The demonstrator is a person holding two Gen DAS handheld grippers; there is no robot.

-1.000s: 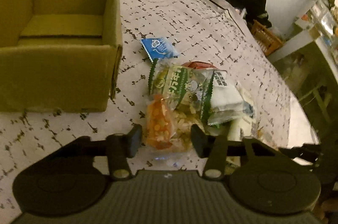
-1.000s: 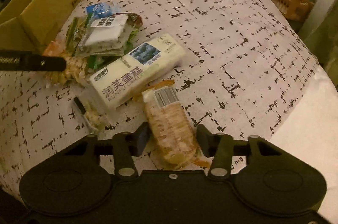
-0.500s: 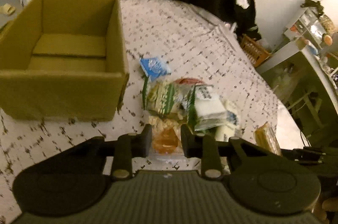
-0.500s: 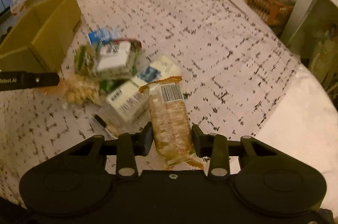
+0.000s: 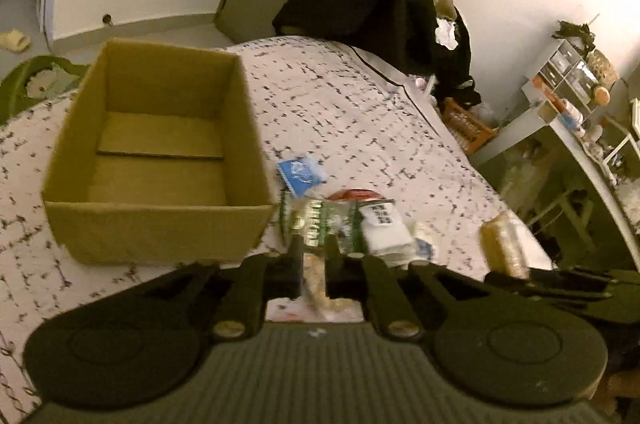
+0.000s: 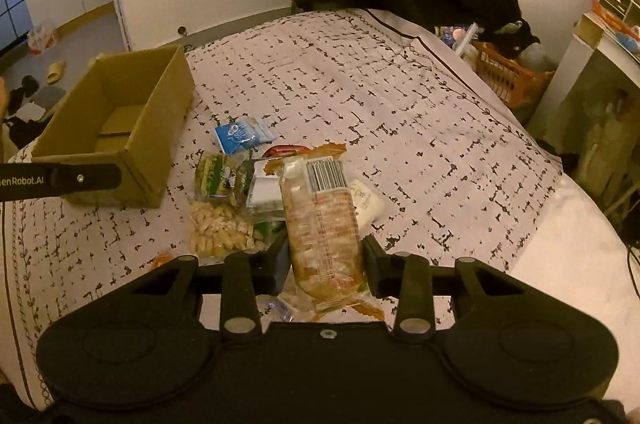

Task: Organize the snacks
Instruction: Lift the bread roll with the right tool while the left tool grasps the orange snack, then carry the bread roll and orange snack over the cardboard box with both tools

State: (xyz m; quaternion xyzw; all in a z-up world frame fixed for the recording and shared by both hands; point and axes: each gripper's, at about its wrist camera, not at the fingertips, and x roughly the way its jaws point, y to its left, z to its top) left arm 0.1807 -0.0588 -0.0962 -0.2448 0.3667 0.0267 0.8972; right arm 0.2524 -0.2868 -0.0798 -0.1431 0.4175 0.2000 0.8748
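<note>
Now that both packets have lifted off the pile beside the cardboard box (image 5: 156, 160), left gripper (image 5: 310, 260) is closing on a nut bag (image 5: 314, 278), right gripper (image 6: 325, 256) clamps the cracker pack (image 6: 320, 220); boxing comes next.

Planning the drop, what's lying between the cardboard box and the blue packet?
Nothing: in the right wrist view only bare patterned cloth separates the cardboard box from the blue packet.

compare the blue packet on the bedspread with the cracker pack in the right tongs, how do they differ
The blue packet is small, flat and blue with white print; the cracker pack is long and clear, showing orange-brown crackers and a barcode label. The blue packet lies loose on the bedspread near the cardboard box; the cracker pack is gripped between the right tongs. Both are sealed snacks outside the box.
</note>
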